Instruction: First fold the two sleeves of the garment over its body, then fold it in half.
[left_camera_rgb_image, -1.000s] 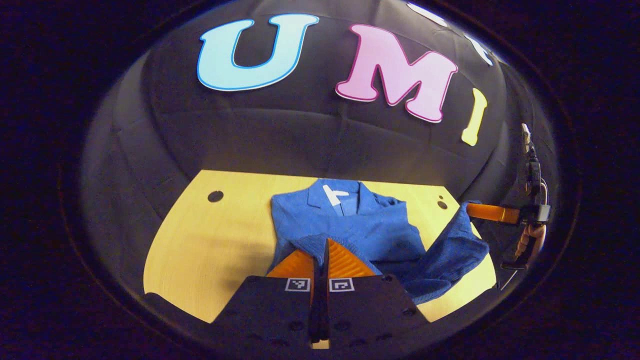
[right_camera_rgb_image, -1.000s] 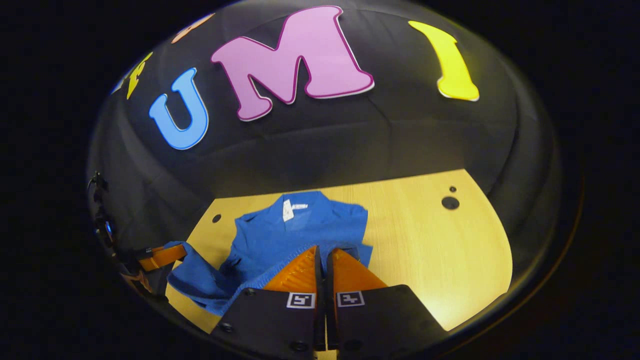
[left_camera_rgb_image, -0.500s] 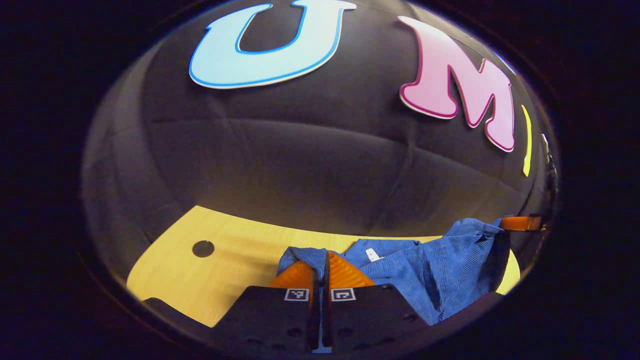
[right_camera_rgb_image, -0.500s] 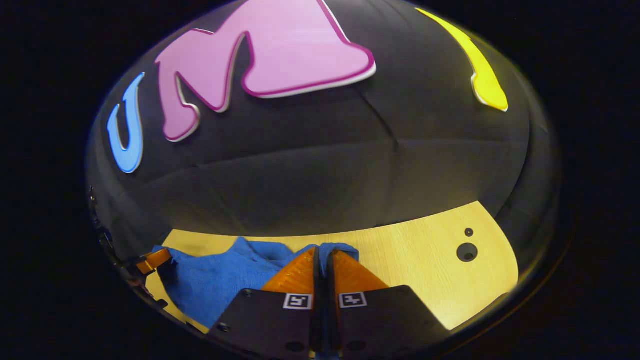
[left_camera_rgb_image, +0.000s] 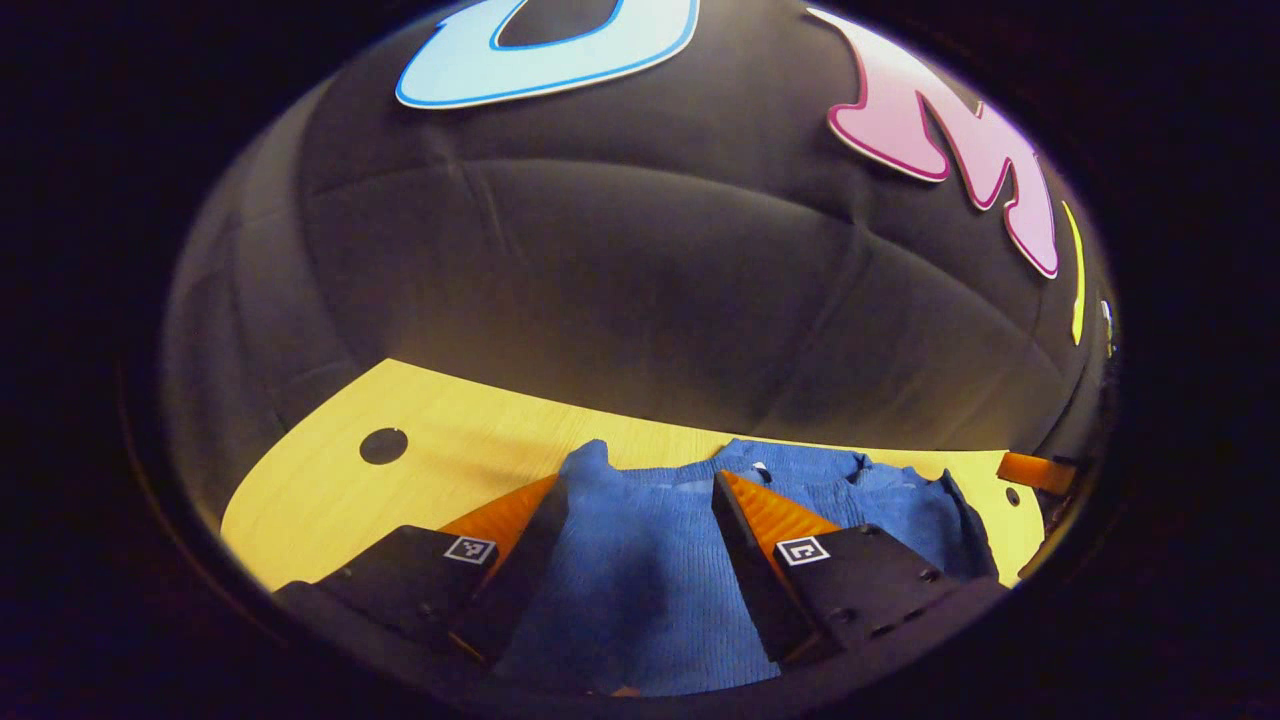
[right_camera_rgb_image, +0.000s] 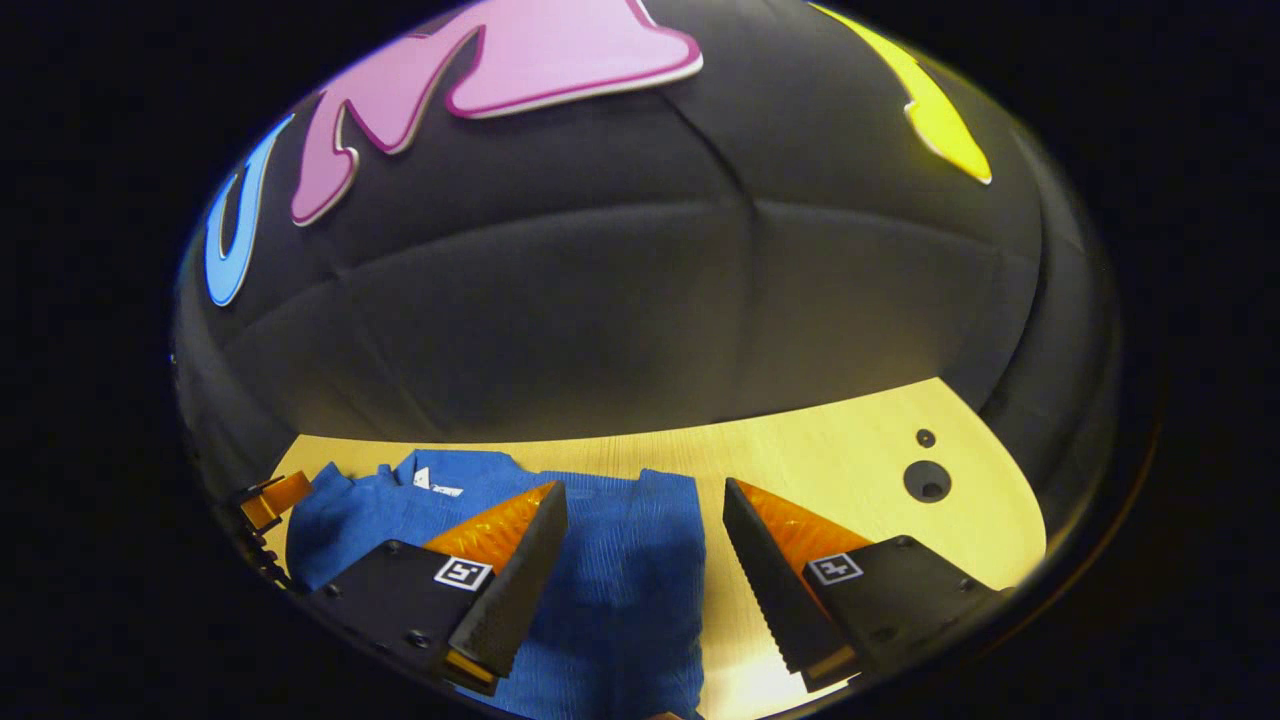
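Left gripper view: left tongs (left_camera_rgb_image: 635, 505) spread wide, fingers (left_camera_rgb_image: 765, 515) apart and holding nothing, hovering low over the blue garment (left_camera_rgb_image: 640, 580). Garment lying on the pale wooden counter (left_camera_rgb_image: 330, 490), its knit cloth bunched between and under the open fingers, stretching toward the counter's right edge. Small white tag (left_camera_rgb_image: 760, 466) visible at the garment's far edge, toward the counter's back edge. Round dark hole (left_camera_rgb_image: 383, 446) in the counter near its far left corner, well apart from the cloth. At the far right edge, part of the other tongs (left_camera_rgb_image: 1035, 472) seen beside the garment's end; too little visible there to tell their opening.

Right gripper view: right tongs (right_camera_rgb_image: 645, 515) also spread wide, gripping nothing, low above the garment (right_camera_rgb_image: 620, 590). Cloth lying flat between the fingers and off to the left, right border of the fold falling between the two fingers. Collar with white tag (right_camera_rgb_image: 422, 478) at the far left part of the garment. Two dark holes (right_camera_rgb_image: 927, 480) near the counter's (right_camera_rgb_image: 830, 460) far right corner. Possibly a finger of the left tongs (right_camera_rgb_image: 272, 497) at the garment's left end, small and blurred.
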